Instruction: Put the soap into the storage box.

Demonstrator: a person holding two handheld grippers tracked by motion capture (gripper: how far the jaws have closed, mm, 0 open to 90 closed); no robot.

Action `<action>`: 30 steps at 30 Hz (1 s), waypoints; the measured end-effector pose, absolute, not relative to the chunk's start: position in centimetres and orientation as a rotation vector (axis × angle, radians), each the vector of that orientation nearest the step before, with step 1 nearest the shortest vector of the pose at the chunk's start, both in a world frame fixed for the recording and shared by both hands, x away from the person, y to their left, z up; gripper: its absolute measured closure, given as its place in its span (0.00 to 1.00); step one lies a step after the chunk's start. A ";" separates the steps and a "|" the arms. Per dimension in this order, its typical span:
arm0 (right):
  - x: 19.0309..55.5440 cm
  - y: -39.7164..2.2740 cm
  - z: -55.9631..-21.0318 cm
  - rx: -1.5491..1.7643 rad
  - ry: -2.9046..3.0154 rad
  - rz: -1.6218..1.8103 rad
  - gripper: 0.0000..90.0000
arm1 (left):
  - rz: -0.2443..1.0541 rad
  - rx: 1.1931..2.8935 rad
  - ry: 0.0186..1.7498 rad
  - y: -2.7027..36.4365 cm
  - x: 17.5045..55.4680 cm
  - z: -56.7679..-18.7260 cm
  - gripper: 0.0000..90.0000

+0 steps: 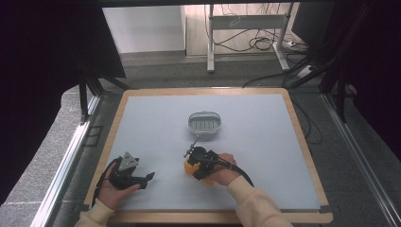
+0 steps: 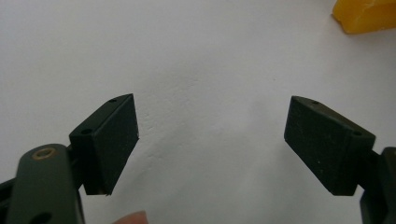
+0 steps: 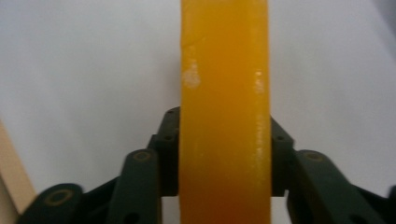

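The right gripper [image 3: 224, 186] is clamped on a yellow block [image 3: 225, 112] standing up between its jaws; the left gripper [image 2: 212, 144] gapes over bare mat, gripping nothing. Just beyond the right gripper sits a grey oval container [image 1: 204, 123], seemingly without the block's like inside, so I judge pickup done and any placing left.

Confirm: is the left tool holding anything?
No. In the left gripper view, the left tool has its jaws wide apart over the bare white table surface, with nothing between them.

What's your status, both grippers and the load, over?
Left gripper open, low over bare table. Right gripper shut on orange block. Grey oval container just beyond, apart.
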State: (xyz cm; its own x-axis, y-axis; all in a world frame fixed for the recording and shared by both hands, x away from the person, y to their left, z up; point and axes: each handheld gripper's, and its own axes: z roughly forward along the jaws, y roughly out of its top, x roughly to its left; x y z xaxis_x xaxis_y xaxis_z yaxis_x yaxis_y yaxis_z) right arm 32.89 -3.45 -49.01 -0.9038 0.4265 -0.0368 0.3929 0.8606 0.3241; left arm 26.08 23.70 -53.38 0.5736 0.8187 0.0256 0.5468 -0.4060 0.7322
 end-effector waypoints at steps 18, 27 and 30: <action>32.8 -4.1 -47.7 0.634 2.912 0.518 0.68 | 0.504 2.119 1.079 23.7 26.1 -53.3 0.20; 32.5 -5.1 -45.9 0.613 2.899 0.588 0.68 | 0.508 2.116 1.081 23.7 26.0 -53.3 0.20; 32.5 -5.4 -45.4 0.613 2.889 0.610 0.68 | 0.506 2.118 1.080 23.7 26.1 -53.3 0.20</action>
